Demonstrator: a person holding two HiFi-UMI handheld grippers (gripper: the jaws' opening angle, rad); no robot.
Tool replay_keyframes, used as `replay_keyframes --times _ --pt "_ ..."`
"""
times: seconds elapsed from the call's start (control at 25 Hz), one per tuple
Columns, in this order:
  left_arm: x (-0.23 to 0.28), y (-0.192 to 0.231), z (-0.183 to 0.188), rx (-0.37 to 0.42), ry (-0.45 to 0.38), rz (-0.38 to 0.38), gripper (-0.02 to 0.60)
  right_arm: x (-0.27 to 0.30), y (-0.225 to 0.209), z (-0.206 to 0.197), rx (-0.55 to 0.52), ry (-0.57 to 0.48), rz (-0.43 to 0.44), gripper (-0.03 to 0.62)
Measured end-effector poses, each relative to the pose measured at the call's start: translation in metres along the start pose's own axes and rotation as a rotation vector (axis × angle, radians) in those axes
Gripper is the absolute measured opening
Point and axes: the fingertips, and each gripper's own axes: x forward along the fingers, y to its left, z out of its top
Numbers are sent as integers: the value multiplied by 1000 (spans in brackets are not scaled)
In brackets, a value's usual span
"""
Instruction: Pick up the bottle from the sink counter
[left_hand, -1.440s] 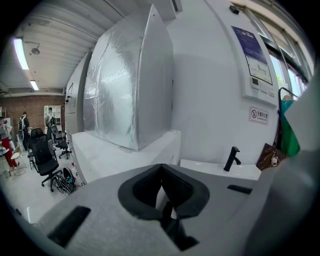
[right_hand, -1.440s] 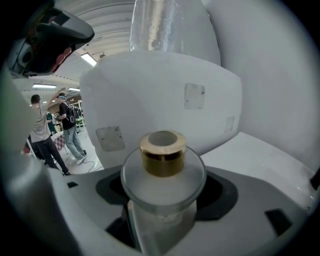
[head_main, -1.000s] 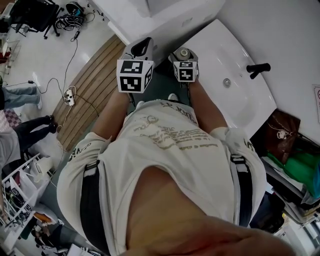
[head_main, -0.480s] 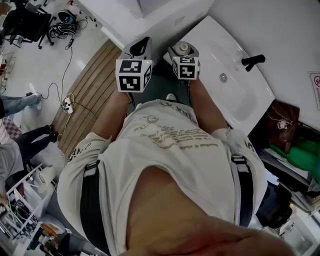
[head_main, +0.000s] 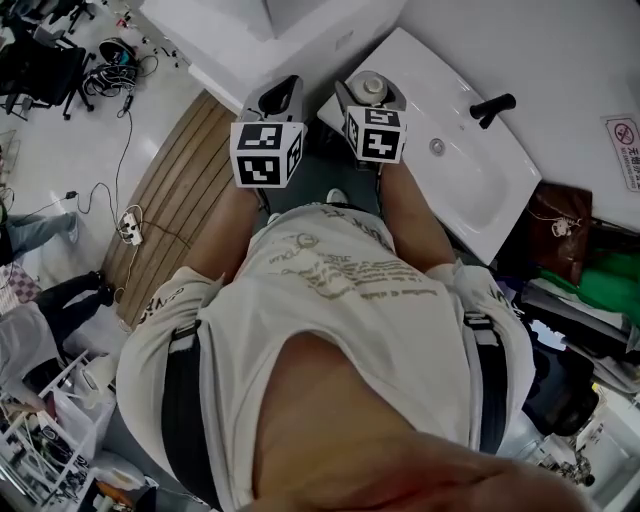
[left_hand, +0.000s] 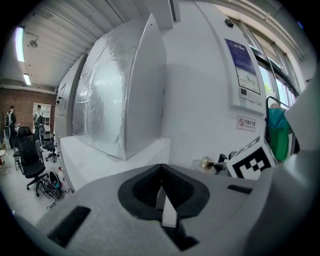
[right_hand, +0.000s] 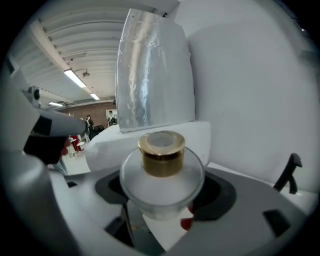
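Head view, steeply down past person's pale printed T-shirt (head_main: 340, 285).

Far left: slatted wooden mat (head_main: 180, 175) on white floor.

Next, L gripper (head_main: 284, 92), held out in front, marker cube (head_main: 268, 154) behind it. Jaws pressed together w/ nothing between, per left gripper view (left_hand: 162, 200); aimed at white wall and foil-wrapped panel (left_hand: 117, 100). Idle, by the look of it.

Just right of that, R gripper (head_main: 371, 98), pinching small clear bottle (head_main: 374, 84) w/ gold cap (right_hand: 161, 150). Bottle dead centre between R jaws, rounded body (right_hand: 161, 187) gripped at both sides, cap toward camera and upward. Long axis approx upright, crossing line of jaws.

Bottle over near-left end of white sink counter (head_main: 415, 65). Base hidden, so no telling whether resting on counter or already clear of it.

Further right: basin drain (head_main: 436, 146), then black faucet (head_main: 491, 104), well apart from bottle.

Judgement: grasp made, R the hand for it; next move likely a straight lift, keeping bottle upright.
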Motion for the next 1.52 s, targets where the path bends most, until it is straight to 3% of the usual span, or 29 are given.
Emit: replay_keyframes --times 0.24,0.6,1.04,1.52 --pt "-1 -7 -2 5 6 -47 21 -30 1 26 33 -42 -27 318" --pt "-1 -21 -4 29 8 -152 21 -77 3 34 28 -94 -146 318" --pt "6 -53 -2 95 2 -277 21 -105 -22 16 74 -110 -279 318" --pt "14 -71 1 131 -1 -318 21 -112 -40 6 130 -109 -320 318"
